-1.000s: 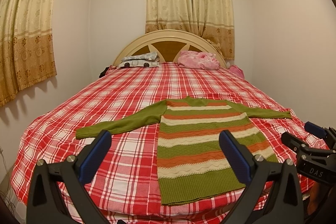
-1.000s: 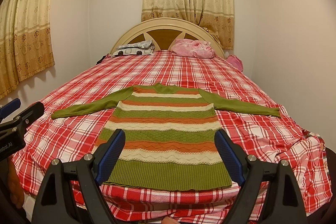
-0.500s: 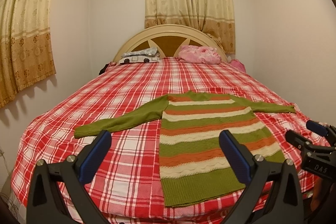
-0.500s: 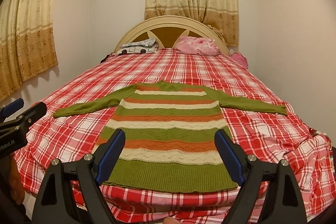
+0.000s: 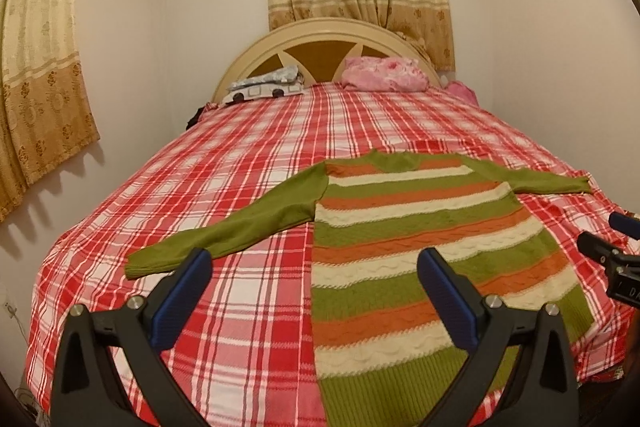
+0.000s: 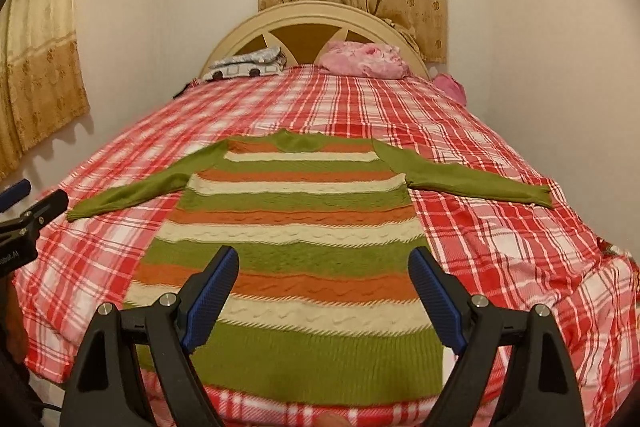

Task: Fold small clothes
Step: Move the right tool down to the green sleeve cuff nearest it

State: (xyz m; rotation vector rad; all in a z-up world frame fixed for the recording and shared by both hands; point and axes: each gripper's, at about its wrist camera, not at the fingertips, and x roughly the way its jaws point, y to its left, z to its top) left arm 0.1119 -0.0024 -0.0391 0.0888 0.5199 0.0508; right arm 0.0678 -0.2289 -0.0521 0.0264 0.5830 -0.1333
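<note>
Lying flat and face-up near the foot edge of the bed, the green knitted sweater with orange and cream stripes (image 6: 296,239) is spread with both sleeves out, which looks like a deliberate layout so a fold can begin from clean edges. Its long axis runs from 6 to 12 o'clock in the right wrist view: ribbed hem toward the camera at 6, neckline pointing to the headboard at 12. The left sleeve (image 6: 132,191) reaches toward 9 o'clock and the right sleeve (image 6: 476,183) toward 3, each angled slightly back toward the hem.

Around it, the red-and-white plaid bedspread (image 6: 500,251) lies mostly smooth, rumpled at the right corner. The right gripper (image 6: 324,287) hovers over the hem with its blue-padded fingers spread wide, holding nothing. The left gripper (image 5: 314,287) hangs over the bare plaid just left of the sweater's body, likewise released and empty, with the left sleeve's cuff near its left finger; I judge it is placed to take that sleeve first.

At 12 o'clock, well apart, a pink bundle of cloth (image 6: 360,61) rests against the cream arched headboard (image 6: 312,15).
</note>
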